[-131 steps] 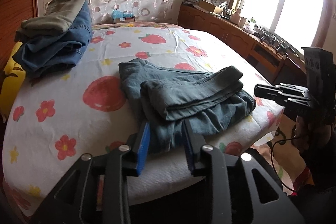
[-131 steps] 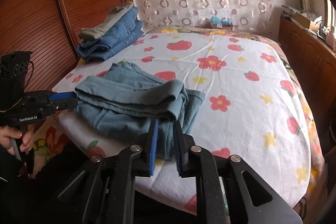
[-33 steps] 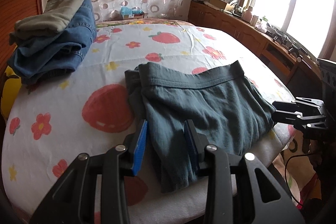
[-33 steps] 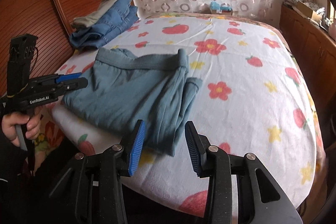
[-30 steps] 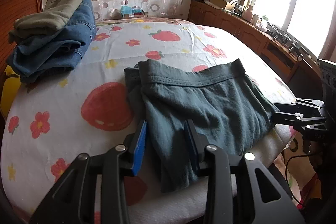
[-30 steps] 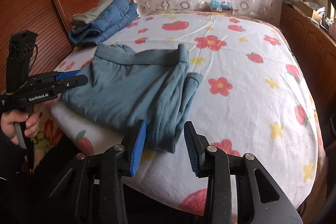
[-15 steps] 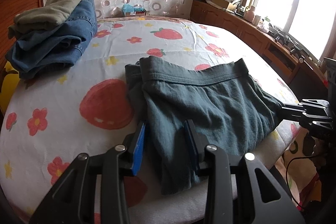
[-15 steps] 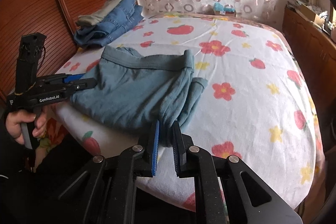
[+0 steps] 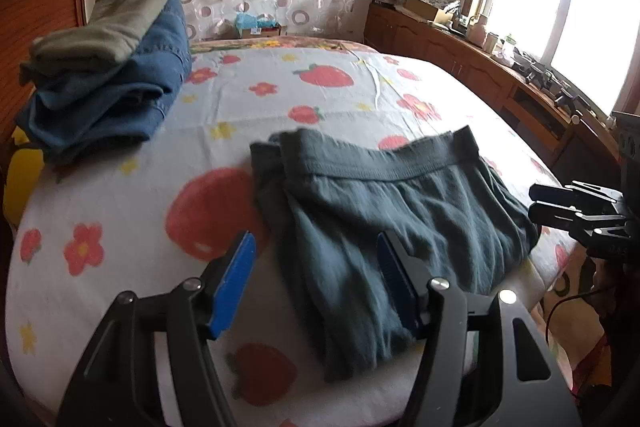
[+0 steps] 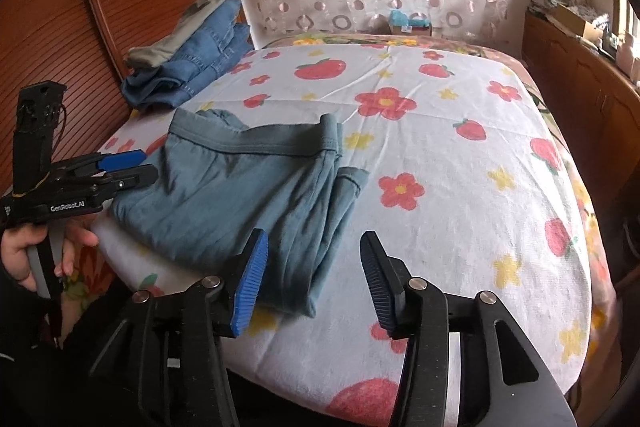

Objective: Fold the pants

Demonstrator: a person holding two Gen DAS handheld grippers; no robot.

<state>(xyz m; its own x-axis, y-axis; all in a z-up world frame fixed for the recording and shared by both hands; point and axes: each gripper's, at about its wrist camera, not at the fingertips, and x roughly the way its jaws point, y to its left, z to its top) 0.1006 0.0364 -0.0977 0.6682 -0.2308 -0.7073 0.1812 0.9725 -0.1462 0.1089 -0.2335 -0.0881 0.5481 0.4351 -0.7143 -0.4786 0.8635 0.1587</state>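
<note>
the grey-blue pants (image 9: 384, 211) lie folded near the front edge of the bed (image 9: 248, 99), on its sheet printed with strawberries and flowers, waistband toward the headboard. the left tongs (image 9: 316, 275) have just been opening; their blue pads now stand apart, and the left-hand folded edge of the pants lies on the sheet between and below them, with neither pad pressing on the cloth. the right tongs (image 10: 312, 277) have likewise just been opening and stand wide, with the lower right corner of the pants (image 10: 248, 195) on the sheet between the pads, ungripped. in the right wrist view the left tongs (image 10: 132, 167) appear at the left side of the pants, held by a hand (image 10: 36, 247); in the left wrist view the right tongs (image 9: 548, 203) sit just beside the pants' right side. a stack of folded jeans (image 9: 108, 99) topped by an olive garment (image 9: 108, 23) sits well apart, at the far left of the bed.
</note>
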